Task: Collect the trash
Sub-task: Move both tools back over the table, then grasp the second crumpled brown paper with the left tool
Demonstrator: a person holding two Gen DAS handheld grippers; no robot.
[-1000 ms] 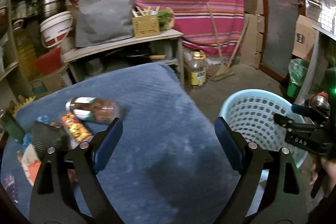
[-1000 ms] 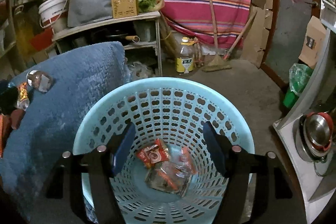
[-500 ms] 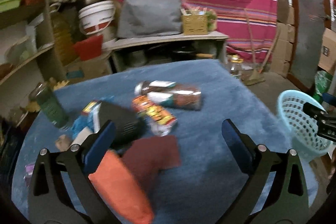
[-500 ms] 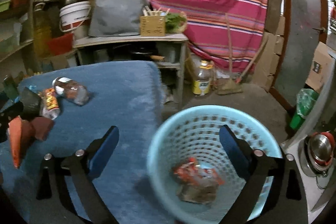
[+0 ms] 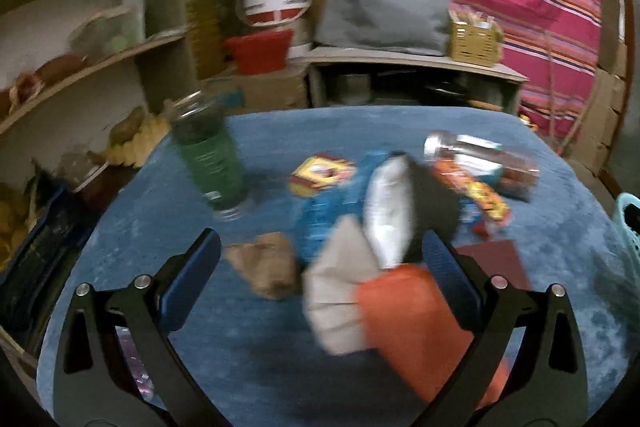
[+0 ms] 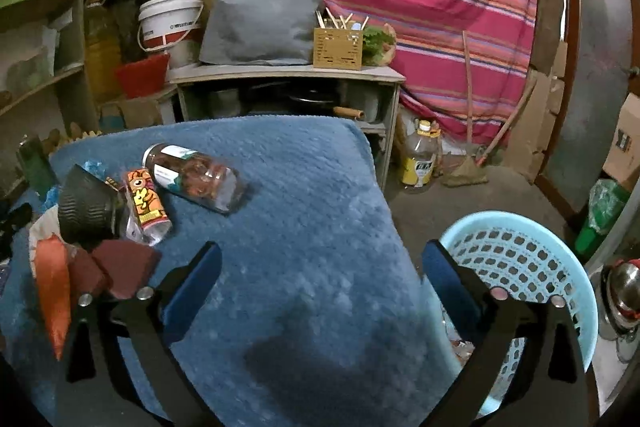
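Blue fleecy table cover (image 6: pixel 304 211) filling the middle, pale blue basket (image 6: pixel 532 259) at four o'clock beside it, trash pile (image 5: pixel 384 227) at centre before the spread, empty left gripper (image 5: pixel 320 263), clear jar (image 6: pixel 192 177) at ten o'clock, right gripper (image 6: pixel 320 267) spread, empty.

Blue rug-covered table (image 6: pixel 304 227) carries a clear jar (image 6: pixel 194 177), wrappers (image 5: pixel 324 175), a green bottle (image 5: pixel 210 155).
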